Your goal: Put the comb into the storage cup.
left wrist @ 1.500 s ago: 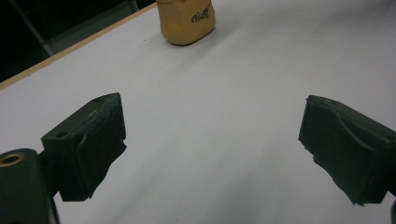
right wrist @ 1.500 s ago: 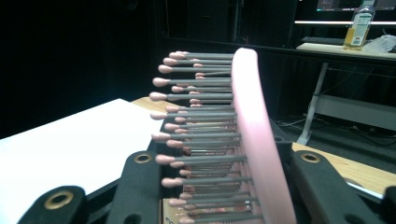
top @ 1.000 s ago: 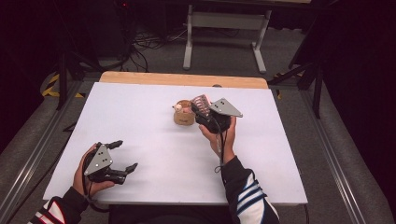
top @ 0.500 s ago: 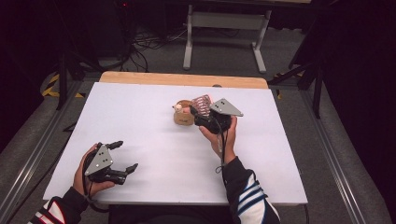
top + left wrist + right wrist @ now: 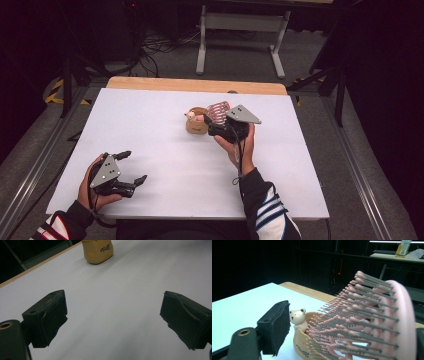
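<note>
On the white table point(image 5: 165, 150), slightly right of its middle and toward the far edge, stands a small tan cup-shaped holder point(image 5: 196, 125) with dark lettering on its side and a little cream bear figure point(image 5: 298, 318) at its rim; a pink paddle hairbrush with grey pink-tipped bristles point(image 5: 218, 110) stands with its lower end in that holder, its head tilted up and to the right. The right gripper point(image 5: 220, 128) sits just right of the holder, its jaws on either side of the brush; they have just been opening, and in the right gripper view the left pad point(image 5: 276, 326) stands clear of the bristles, so the brush lies between them without being pinched; whether the other pad touches the brush's back cannot be told. The left gripper point(image 5: 134, 167) rests near the table's near left corner, well apart from the holder; its jaws are spread wide over bare tabletop with nothing between them.
</note>
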{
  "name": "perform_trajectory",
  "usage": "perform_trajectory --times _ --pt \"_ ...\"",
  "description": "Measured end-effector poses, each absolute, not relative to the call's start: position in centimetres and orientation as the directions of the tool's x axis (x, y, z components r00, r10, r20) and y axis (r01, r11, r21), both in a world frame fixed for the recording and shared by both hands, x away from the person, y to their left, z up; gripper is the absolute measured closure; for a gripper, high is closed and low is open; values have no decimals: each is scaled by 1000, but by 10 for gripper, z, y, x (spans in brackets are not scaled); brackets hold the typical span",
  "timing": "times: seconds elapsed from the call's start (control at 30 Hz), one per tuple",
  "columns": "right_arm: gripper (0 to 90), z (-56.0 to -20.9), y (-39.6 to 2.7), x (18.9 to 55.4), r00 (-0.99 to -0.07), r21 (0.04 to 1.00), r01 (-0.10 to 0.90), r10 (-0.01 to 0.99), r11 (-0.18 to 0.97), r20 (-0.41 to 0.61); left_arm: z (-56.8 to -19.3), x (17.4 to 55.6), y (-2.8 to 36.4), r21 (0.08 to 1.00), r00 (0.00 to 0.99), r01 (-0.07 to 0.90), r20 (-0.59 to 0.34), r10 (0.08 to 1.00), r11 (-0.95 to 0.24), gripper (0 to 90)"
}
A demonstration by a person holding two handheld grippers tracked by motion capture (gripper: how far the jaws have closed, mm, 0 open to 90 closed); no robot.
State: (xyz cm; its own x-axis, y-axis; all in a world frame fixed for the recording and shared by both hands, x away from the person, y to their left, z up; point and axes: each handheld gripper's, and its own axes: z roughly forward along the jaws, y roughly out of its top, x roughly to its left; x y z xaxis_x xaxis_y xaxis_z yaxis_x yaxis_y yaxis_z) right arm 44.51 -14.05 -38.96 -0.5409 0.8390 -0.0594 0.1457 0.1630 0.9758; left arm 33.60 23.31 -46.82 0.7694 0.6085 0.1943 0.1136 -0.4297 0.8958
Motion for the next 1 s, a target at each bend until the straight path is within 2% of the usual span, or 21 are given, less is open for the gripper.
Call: perform_trajectory --times 0.17,0.57,1.0 --pt "199 -390 -142 447 -543 975 150 838 164 -57 -468 336 233 896 770 114 194 608 -430 83" --pt "95 -385 -143 443 -524 978 124 848 166 -77 -467 336 235 900 765 110 194 615 -421 75" --pt "66 -385 -146 444 -515 981 110 853 160 -81 -467 336 234 897 763 112 198 615 -428 70"
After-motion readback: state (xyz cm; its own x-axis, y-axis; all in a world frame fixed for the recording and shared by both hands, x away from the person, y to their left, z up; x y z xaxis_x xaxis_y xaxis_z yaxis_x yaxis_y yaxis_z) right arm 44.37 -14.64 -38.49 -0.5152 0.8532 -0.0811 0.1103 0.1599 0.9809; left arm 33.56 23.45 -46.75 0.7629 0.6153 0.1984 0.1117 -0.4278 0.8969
